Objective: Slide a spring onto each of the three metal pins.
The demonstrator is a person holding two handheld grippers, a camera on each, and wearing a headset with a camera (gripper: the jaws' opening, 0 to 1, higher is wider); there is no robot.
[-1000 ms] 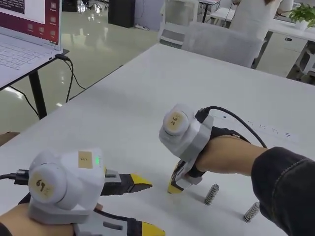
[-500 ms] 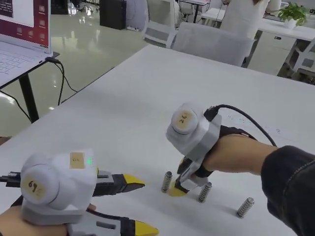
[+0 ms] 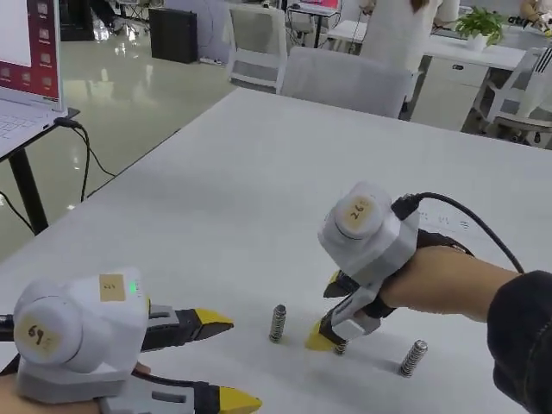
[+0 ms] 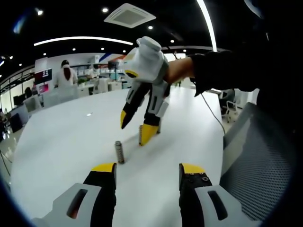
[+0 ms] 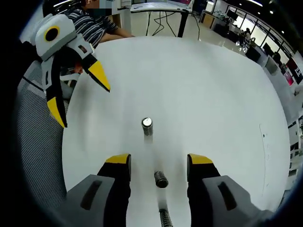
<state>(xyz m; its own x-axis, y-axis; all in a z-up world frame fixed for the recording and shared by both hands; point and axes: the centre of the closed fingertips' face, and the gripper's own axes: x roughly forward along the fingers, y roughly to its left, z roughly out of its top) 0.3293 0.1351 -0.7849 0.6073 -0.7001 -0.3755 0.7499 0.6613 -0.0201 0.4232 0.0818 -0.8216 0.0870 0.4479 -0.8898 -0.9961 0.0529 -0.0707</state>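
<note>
— Where do your tongs stand, nearest first?

— Closest to me are my left tongs (image 3: 226, 360): a white plastic shell with black jaws tipped in yellow. They hang spread and empty, low over the smooth white tabletop (image 3: 216, 198). Just ahead of them stands the first coiled grey steel spring (image 3: 278, 323), upright on its metal pin (image 5: 147, 123), whose flat bright top shows in the right gripper view.

— And the other?

— My right tongs (image 3: 328, 315), the same make, point steeply down at the middle spring (image 5: 161, 179). Their jaws are spread too. The coil stands between the tips with its long axis upright, touching neither as far as I can see. So the right tongs are plainly the nearer for whatever that coil needs. The third spring (image 3: 414, 357) stands beside it, towards my dark denim sleeve (image 3: 526, 336).

— What's left to do?

— Little, I judge — all three coils appear to stand on pins. In the head view the middle one's foot is hidden behind a jaw, so I cannot tell whether it sits fully down. Farther off are a grey chair (image 3: 345, 82) at the tabletop's far edge and an open laptop (image 3: 21, 121).
</note>
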